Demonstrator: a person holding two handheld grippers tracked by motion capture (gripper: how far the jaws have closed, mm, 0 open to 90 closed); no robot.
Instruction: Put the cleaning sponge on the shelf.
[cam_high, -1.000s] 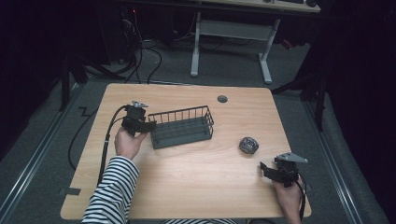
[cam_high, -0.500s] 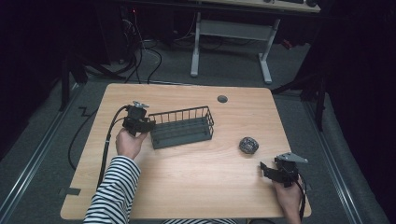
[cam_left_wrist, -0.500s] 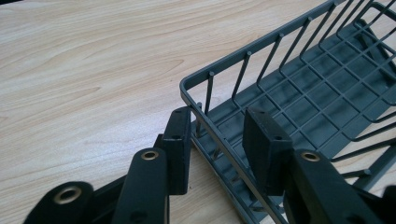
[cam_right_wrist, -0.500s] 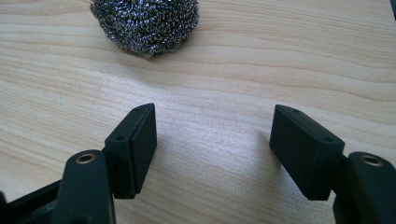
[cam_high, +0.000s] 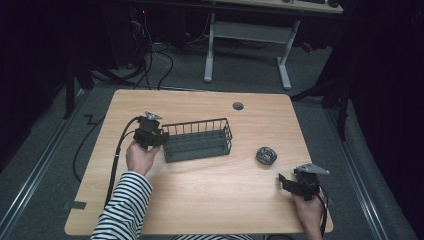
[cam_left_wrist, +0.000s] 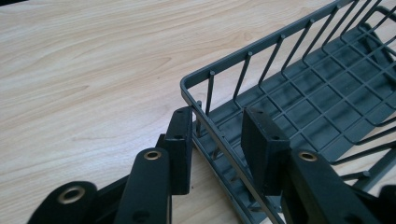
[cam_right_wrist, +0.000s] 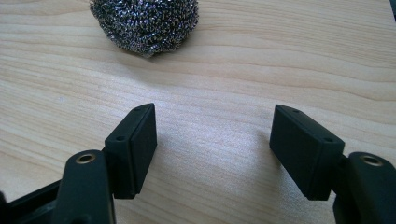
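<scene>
A dark grey wire basket (cam_high: 197, 141) sits left of the table's middle. My left gripper (cam_high: 159, 138) is at its left end. In the left gripper view, the left gripper (cam_left_wrist: 217, 122) has one pad outside and one inside the basket's (cam_left_wrist: 280, 74) end wall. Its jaws have just been closing, and they are shut on that wall. A steel wool scourer (cam_high: 266, 155) lies to the right of the basket. My right gripper (cam_high: 284, 180) rests near the front right corner, open. In the right gripper view, the right gripper (cam_right_wrist: 214, 128) has only bare wood between its pads, and the scourer (cam_right_wrist: 144, 23) lies ahead of them.
The wooden table (cam_high: 210, 200) has a round cable grommet (cam_high: 238, 106) near its far edge. A black cable (cam_high: 116, 165) trails from the left gripper off the table's left side. A striped sleeve (cam_high: 125, 210) comes in at the front left.
The left gripper's jaws have closed on the basket's left end. Both hands, the basket and the scourer stay where they were.
</scene>
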